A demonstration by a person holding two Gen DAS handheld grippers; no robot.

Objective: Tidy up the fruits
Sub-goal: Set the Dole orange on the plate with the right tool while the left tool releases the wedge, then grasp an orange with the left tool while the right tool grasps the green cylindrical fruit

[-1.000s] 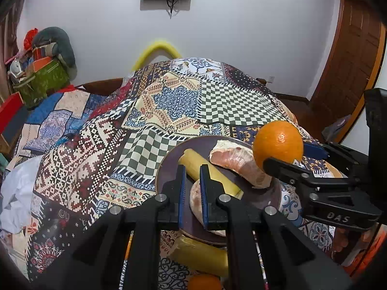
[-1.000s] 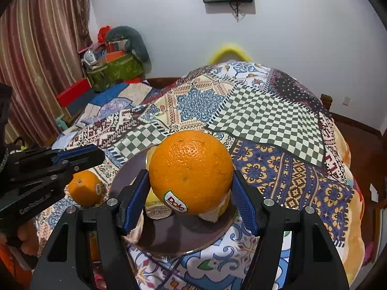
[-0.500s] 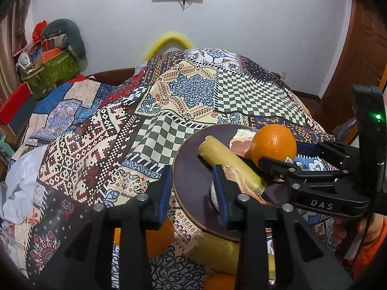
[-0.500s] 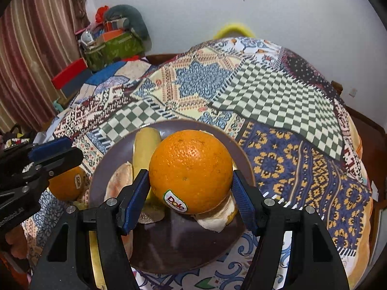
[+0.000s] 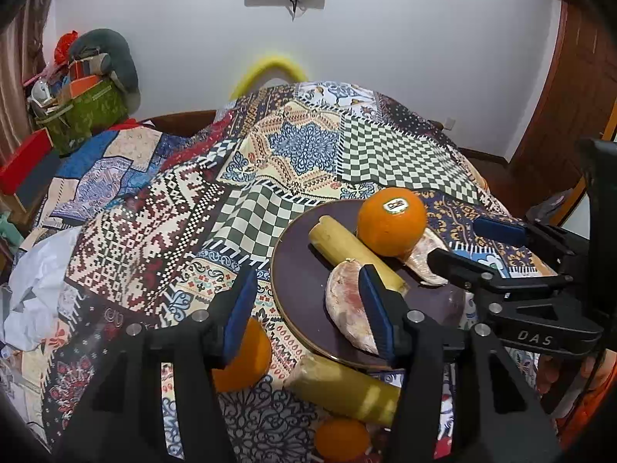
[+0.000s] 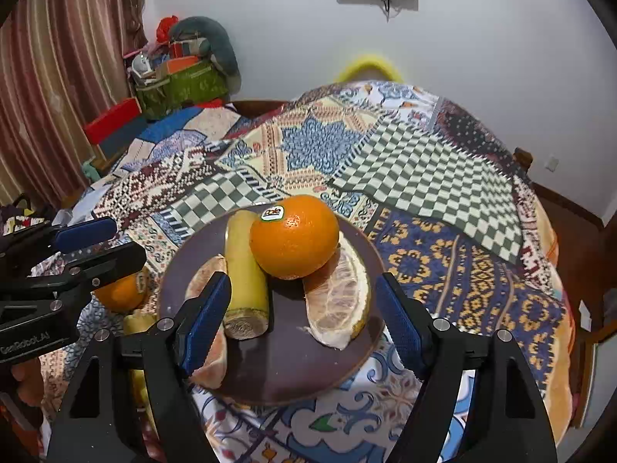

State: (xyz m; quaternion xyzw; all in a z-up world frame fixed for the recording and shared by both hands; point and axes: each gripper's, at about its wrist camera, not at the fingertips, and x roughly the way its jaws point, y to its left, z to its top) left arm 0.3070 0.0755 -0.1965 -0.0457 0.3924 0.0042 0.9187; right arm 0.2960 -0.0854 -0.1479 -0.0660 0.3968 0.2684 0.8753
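orange (image 6: 294, 237) now rests on the plate (image 6: 308, 378) — right tool (image 6: 304, 318) opening, seemingly clear; left tool (image 5: 306, 310) opening, empty.

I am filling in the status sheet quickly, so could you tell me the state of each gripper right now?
Left gripper: jaws opening, holding nothing.
Right gripper: jaws opening, clear of the orange, which sits on the plate.

Second orange (image 5: 246, 359) half hidden behind left gripper finger (image 5: 235, 308). Small orange (image 5: 341, 440) at bottom edge, lower part hidden. Off-plate banana piece (image 5: 343, 386) partly covered by gripper frame. Pomelo wedge (image 6: 206, 362) partly masked by right gripper finger (image 6: 204, 320).
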